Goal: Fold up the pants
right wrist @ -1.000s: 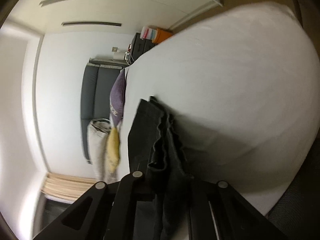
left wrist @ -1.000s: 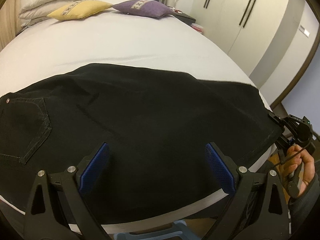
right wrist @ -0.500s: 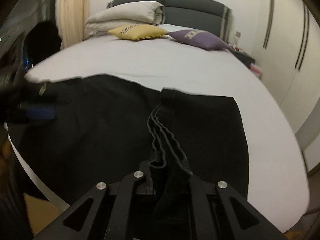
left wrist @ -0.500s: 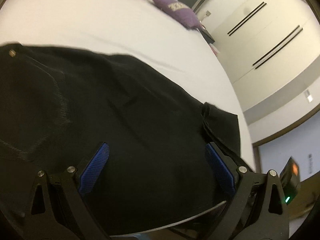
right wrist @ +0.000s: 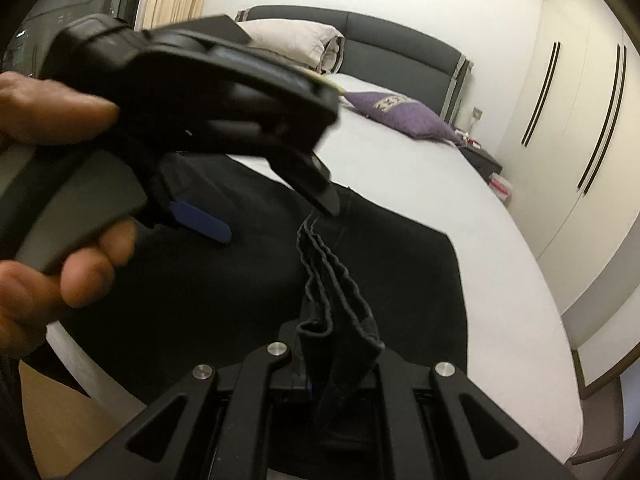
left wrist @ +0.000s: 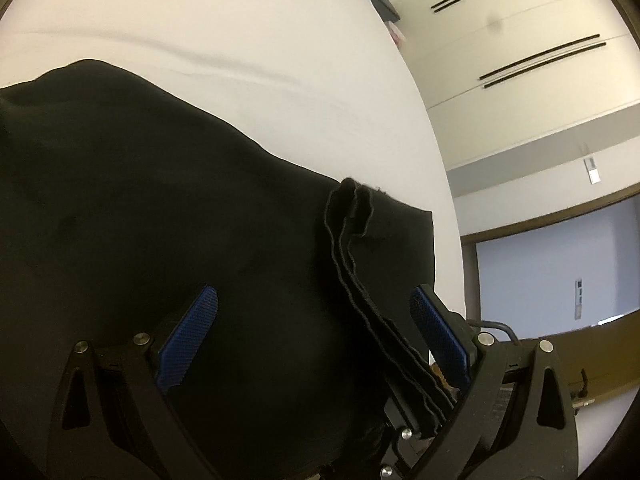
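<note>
Black pants lie spread on the white bed. My right gripper is shut on the bunched leg hems and holds them up over the rest of the cloth. In the left wrist view that hem bundle runs between the blue pads of my left gripper, which is open and hovers over the pants without pressing on them. In the right wrist view the left gripper fills the upper left, held by a hand, just beyond the far end of the hems.
A purple cushion, a folded duvet and a dark headboard are at the far end of the bed. A wardrobe and a nightstand stand to the right. Wooden floor shows below the bed's near edge.
My left gripper has swung right across the pants and rolled, now straddling the raised hems. The right gripper has turned upright and carried the hems over the pants.
</note>
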Tool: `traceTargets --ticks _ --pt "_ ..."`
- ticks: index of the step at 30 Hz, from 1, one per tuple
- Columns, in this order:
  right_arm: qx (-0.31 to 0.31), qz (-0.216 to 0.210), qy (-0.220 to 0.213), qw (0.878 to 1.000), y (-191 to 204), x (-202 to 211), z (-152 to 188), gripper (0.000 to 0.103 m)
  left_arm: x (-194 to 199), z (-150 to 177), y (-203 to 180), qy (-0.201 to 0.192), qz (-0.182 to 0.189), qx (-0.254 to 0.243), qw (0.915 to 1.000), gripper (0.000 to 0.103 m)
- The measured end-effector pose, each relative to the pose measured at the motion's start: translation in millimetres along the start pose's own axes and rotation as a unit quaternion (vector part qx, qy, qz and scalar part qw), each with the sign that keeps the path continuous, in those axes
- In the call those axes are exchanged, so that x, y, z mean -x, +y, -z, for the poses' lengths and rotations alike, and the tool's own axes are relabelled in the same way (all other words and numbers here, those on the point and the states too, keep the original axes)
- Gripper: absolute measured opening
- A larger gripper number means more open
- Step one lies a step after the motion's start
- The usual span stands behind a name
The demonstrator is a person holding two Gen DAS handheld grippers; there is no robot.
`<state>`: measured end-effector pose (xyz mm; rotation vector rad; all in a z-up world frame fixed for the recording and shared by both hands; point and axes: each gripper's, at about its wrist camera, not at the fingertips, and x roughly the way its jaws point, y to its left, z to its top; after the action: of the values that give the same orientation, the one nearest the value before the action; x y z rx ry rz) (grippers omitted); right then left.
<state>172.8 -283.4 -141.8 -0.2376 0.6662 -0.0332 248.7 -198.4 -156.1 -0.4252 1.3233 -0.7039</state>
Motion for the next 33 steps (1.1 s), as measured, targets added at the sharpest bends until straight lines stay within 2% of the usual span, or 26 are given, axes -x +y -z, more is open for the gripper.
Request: traceTargets --ticks 4,9,11,13,14,17,22,31,33 --pt "-0.002 -0.002 -0.007 1.000 -1.0 2.1 -5.8 0.008 0.5 4.5 1.4 0.006 0.006 -0.004 1.0000 0.099" --pt "0.008 -0.003 -0.022 1.000 5.5 12.9 -11.1 0.008 3.2 7.6 -2.5 0.011 0.035 -0.005 0.9993 0.097" --pt "0.015 -0.001 -0.025 1.000 9.4 14.3 -11.1 0.008 6.1 10.7 -3.0 0.014 0.047 -0.009 0.9988 0.080" --pt "0.024 0.001 -0.025 0.999 14.5 14.4 -11.3 0.008 6.2 12.0 -2.3 0.026 0.050 -0.011 0.9983 0.038" --pt "0.027 0.001 -0.023 0.999 16.8 14.1 -11.1 0.008 2.0 10.5 -5.2 0.029 0.052 -0.011 0.9982 0.031" --pt "0.034 0.001 -0.020 0.999 18.8 15.4 -7.8 0.009 9.2 12.5 -5.8 0.027 0.054 -0.022 0.9979 0.026" --pt "0.045 0.000 -0.021 0.999 28.4 19.3 -5.9 0.009 22.5 6.6 -4.1 0.022 0.063 -0.030 0.9973 0.009" --pt "0.068 -0.021 -0.023 0.997 54.2 17.7 -17.1 0.009 45.6 2.3 6.9 0.007 0.055 -0.057 0.9968 0.005" --pt "0.071 -0.033 -0.025 0.997 60.7 16.6 -21.4 0.008 25.8 5.8 -1.7 0.004 0.048 -0.059 0.9971 0.005"
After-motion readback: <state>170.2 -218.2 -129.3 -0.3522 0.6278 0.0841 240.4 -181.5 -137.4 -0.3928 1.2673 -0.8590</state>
